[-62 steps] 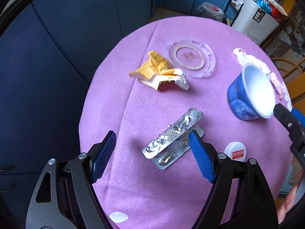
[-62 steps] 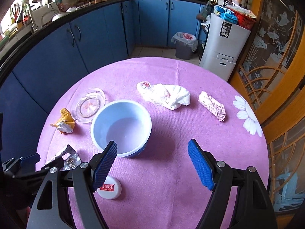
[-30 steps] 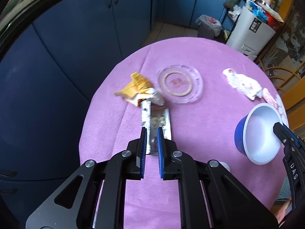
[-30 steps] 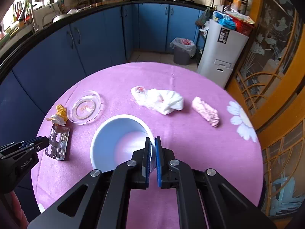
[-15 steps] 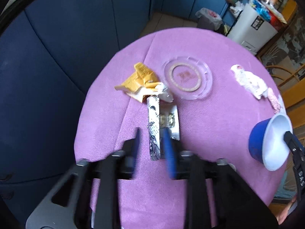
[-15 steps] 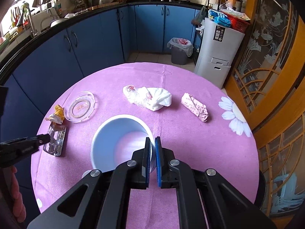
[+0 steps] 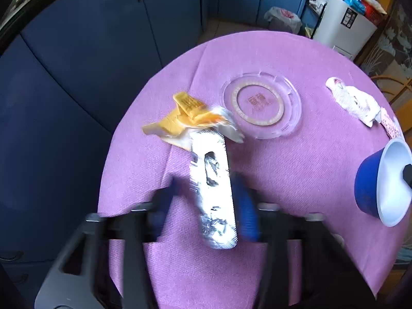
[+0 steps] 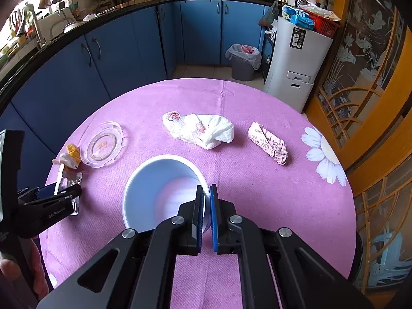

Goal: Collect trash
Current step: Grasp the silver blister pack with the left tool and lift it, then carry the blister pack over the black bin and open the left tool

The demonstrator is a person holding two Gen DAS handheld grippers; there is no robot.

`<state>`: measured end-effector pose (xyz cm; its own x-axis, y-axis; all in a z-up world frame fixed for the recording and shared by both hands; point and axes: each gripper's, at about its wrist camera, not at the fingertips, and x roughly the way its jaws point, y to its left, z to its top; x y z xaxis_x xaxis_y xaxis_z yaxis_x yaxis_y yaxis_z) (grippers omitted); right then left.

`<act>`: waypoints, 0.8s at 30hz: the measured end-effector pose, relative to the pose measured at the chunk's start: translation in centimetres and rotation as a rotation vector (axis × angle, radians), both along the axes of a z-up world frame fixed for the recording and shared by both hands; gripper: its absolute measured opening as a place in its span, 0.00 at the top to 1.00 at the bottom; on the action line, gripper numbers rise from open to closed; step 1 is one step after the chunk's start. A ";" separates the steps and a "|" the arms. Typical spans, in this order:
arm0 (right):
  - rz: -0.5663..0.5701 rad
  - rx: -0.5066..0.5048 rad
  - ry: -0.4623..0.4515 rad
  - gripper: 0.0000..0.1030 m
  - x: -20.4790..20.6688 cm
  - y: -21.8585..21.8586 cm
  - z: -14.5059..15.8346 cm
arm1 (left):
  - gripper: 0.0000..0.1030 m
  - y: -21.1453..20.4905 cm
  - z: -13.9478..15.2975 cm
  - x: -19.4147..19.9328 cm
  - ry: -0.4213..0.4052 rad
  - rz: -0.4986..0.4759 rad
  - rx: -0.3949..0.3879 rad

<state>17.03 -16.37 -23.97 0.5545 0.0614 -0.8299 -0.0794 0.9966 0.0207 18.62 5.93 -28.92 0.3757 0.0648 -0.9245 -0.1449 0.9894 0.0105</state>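
A silver blister pack [image 7: 213, 193] lies between the blurred blue pads of my left gripper [image 7: 206, 206], whose jaws are closing. The right pad is close beside the pack and the left pad stands clear of it. In the right wrist view the strip [image 8: 58, 177] stands on edge at the left gripper [image 8: 54, 193], next to a second flat pack [image 8: 74, 180]. My right gripper [image 8: 206, 213] is shut on the rim of the blue bowl [image 8: 159, 180], which hangs tilted at the right of the left wrist view [image 7: 368, 188].
On the purple tablecloth [image 8: 257, 193] lie a yellow wrapper [image 7: 180, 121], a clear plastic lid [image 7: 262, 103], a crumpled white tissue [image 8: 203, 131] and a pink wrapper [image 8: 269, 145]. The table edge drops off just left of the blister packs. Blue cabinets stand behind.
The left gripper, shut on the blister pack a second ago, opened, sank closer to the table, and its jaws are narrowing again. The right gripper stays shut on the bowl rim.
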 end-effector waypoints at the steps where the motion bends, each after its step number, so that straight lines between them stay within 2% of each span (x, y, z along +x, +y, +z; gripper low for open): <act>1: -0.002 0.002 0.002 0.95 0.1 -0.1 -0.1 | 0.74 0.0 0.1 0.0 0.002 0.001 -0.003; 7: 0.000 0.007 -0.003 0.95 -0.1 -0.2 0.0 | 0.77 0.2 1.7 -0.6 -0.033 0.016 -0.022; 12: -0.011 0.017 -0.019 0.95 -0.7 -1.1 0.6 | 0.77 -1.3 3.3 -1.5 -0.063 -0.016 -0.033; 16: -0.033 0.022 -0.033 0.95 -1.4 -2.6 1.0 | 0.77 -3.8 4.4 -1.9 -0.090 -0.063 -0.014; 24: -0.125 0.035 -0.058 0.95 -3.3 -8.2 1.8 | 0.76 -10.3 5.4 -2.3 -0.107 -0.181 -0.002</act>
